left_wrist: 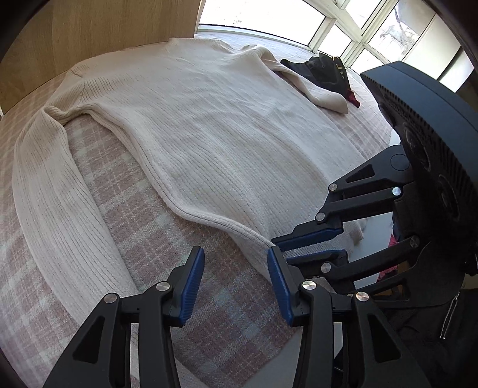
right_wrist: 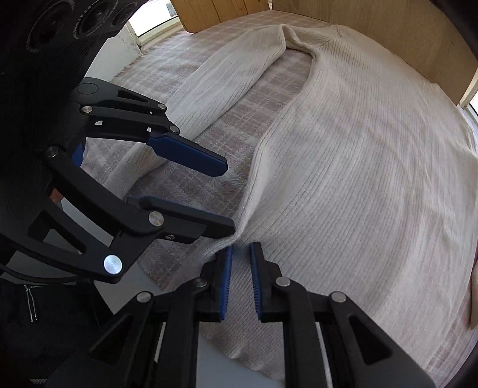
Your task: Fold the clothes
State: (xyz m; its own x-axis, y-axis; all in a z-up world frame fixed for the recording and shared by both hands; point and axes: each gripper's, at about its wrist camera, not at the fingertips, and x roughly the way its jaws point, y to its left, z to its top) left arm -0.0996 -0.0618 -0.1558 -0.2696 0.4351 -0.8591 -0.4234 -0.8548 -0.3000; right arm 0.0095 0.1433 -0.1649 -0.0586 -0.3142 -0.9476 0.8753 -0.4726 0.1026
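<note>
A cream ribbed sweater (left_wrist: 209, 125) lies spread flat on a plaid bed cover (left_wrist: 125, 191), sleeves out to each side. My left gripper (left_wrist: 236, 259) is open just above the cover, its right fingertip touching the sweater's bottom-left hem corner. My right gripper (left_wrist: 310, 244) reaches in from the right over that same hem. In the right wrist view the sweater (right_wrist: 358, 167) fills the frame; my right gripper (right_wrist: 241, 253) is narrowly open with the hem between its pads, and the left gripper (right_wrist: 227, 197) stands open beside it.
A dark garment (left_wrist: 325, 71) lies at the bed's far right under a sleeve cuff. A wooden headboard panel (left_wrist: 89, 38) stands behind the bed, windows (left_wrist: 343, 27) at the far side. The bed's white front edge (right_wrist: 215, 367) is below my right gripper.
</note>
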